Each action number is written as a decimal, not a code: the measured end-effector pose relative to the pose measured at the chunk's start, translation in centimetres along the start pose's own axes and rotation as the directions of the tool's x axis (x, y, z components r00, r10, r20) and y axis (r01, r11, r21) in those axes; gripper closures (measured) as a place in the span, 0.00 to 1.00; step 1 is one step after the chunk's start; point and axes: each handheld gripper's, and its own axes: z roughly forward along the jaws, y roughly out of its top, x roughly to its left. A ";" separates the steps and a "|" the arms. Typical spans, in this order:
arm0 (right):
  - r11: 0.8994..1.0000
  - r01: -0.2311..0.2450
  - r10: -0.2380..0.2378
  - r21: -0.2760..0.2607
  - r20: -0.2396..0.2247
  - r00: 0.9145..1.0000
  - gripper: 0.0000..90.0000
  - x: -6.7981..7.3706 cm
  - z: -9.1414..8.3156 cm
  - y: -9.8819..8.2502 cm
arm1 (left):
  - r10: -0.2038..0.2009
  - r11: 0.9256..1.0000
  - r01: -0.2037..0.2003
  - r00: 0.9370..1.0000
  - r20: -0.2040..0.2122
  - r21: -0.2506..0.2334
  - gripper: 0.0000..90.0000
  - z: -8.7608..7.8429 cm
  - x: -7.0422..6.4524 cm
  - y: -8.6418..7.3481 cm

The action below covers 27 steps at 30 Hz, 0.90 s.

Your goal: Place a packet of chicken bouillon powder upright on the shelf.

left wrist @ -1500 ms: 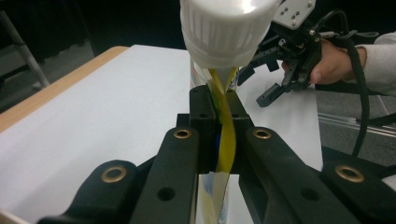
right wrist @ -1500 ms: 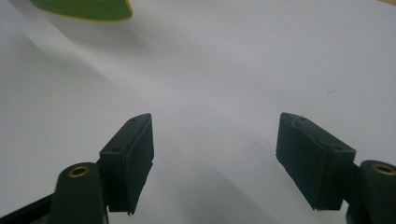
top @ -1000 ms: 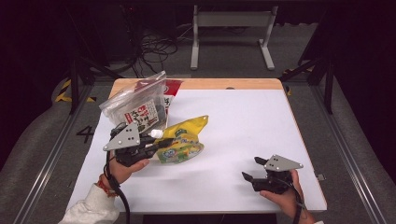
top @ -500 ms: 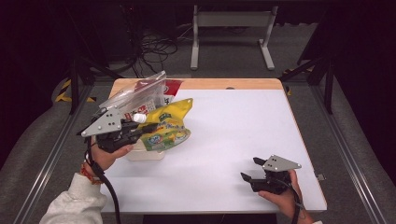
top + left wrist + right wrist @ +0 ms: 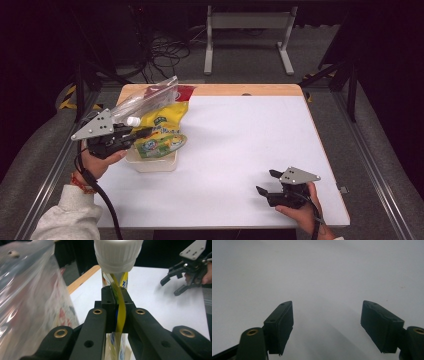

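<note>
The left gripper (image 5: 134,135) has carried the yellow spouted drink pouch with a white screw cap (image 5: 162,135) from the middle-left of the white surface (image 5: 250,150) toward the upper left of the frame. The pouch now hangs above the shallow cream plastic tray (image 5: 150,164), right beside the clear plastic zip bag (image 5: 145,97). In the left gripper view the fingers (image 5: 108,312) are closed tight on the pouch's flat yellow edge (image 5: 121,315) just below the white cap (image 5: 117,255), so the pouch is lifted and firmly held. That shift suggests the pouch is being brought to a container, either the tray below or the bag beside it; which one cannot be told yet.

The tray looks empty as far as its visible part shows, the pouch hiding the rest. The clear bag holds printed packets in red and white, blurred in the left gripper view (image 5: 30,302).

The right gripper (image 5: 267,187) rests at the lower right of the high view, as it did a second ago, its fingers (image 5: 282,325) spread wide over the bare surface with nothing between them.
</note>
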 end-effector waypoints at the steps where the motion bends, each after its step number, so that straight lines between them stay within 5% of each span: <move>1: 1.000 0.000 0.000 0.000 -0.002 1.000 0.29 0.0 0.0 0.0 | -0.002 1.000 0.002 1.000 0.000 0.007 0.96 -0.1 0.1 -0.2; 12: 1.000 -0.001 0.001 0.004 -0.002 1.000 0.29 0.1 0.2 0.0 | -0.022 0.998 0.022 1.000 -0.007 0.051 0.96 -1.3 0.5 -2.1; 27: 1.000 0.000 0.000 0.012 -0.005 1.000 0.29 0.1 0.3 0.0 | -0.040 0.994 0.040 0.999 -0.010 0.100 0.96 0.1 0.4 -3.4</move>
